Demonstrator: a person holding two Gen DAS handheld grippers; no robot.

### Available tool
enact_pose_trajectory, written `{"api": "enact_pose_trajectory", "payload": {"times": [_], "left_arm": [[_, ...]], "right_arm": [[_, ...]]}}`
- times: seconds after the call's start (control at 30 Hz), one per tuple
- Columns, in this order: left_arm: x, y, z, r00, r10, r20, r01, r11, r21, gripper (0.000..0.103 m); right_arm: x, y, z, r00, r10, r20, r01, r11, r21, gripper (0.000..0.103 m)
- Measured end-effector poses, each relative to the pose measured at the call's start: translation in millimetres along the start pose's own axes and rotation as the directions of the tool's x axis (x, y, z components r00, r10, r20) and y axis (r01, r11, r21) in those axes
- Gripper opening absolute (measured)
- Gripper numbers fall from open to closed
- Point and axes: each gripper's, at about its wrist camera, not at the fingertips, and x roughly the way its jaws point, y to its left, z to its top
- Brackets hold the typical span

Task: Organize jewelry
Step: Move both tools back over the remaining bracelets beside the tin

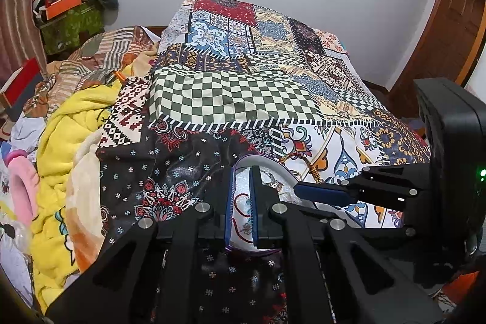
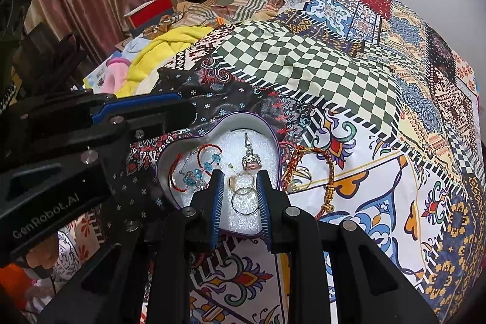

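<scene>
On the bed (image 2: 349,75), a heart-shaped box (image 2: 273,141) holds rings and earrings; a bracelet (image 2: 329,169) lies just beside it. Left tool (image 1: 241,202) is clenched on the box wall. Right tool (image 2: 240,196) hangs released over a hoop (image 2: 244,200): light, thin, slippery; best pinched across its rim.

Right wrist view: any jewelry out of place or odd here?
Yes. A red-and-gold braided bracelet and a ring lie on the bedspread just right of the heart-shaped box, outside it, while the other pieces sit inside on the white foam.
</scene>
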Motion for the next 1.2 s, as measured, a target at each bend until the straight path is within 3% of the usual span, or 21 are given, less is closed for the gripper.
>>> {"api": "enact_pose_trajectory", "payload": {"times": [0.1,0.27,0.4,0.53,0.67,0.83,1.2], "left_arm": [[-4,2,0,1.000,0.012,-0.002,-0.012,1.000,-0.008,0.008],[-13,4,0,0.999,0.033,0.000,-0.033,0.999,-0.009,0.010],[-23,2,0,0.998,0.055,0.013,-0.055,0.998,-0.005,0.021],[-34,-4,0,0.998,0.061,0.030,-0.061,0.998,0.001,0.039],[-39,-14,0,0.998,0.056,0.035,-0.057,0.998,0.017,0.047],[-37,-33,-2,0.999,0.031,0.017,-0.031,0.999,0.035,0.054],[7,-90,-27,0.988,-0.095,-0.118,0.104,0.992,0.067,0.055]], "right_arm": [[-3,1,0,1.000,-0.009,0.003,0.009,1.000,-0.001,0.028],[-15,-1,0,0.999,-0.025,0.028,0.024,1.000,0.005,0.030],[-31,-7,0,0.997,-0.045,0.055,0.044,0.999,0.020,0.030],[-46,-14,-3,0.994,-0.073,0.082,0.070,0.997,0.039,0.030],[-65,-27,-8,0.989,-0.106,0.105,0.099,0.993,0.070,0.031],[-85,-45,-17,0.981,-0.147,0.124,0.132,0.984,0.117,0.031],[-101,-79,-43,0.973,-0.204,0.109,0.182,0.966,0.186,0.034]]}}
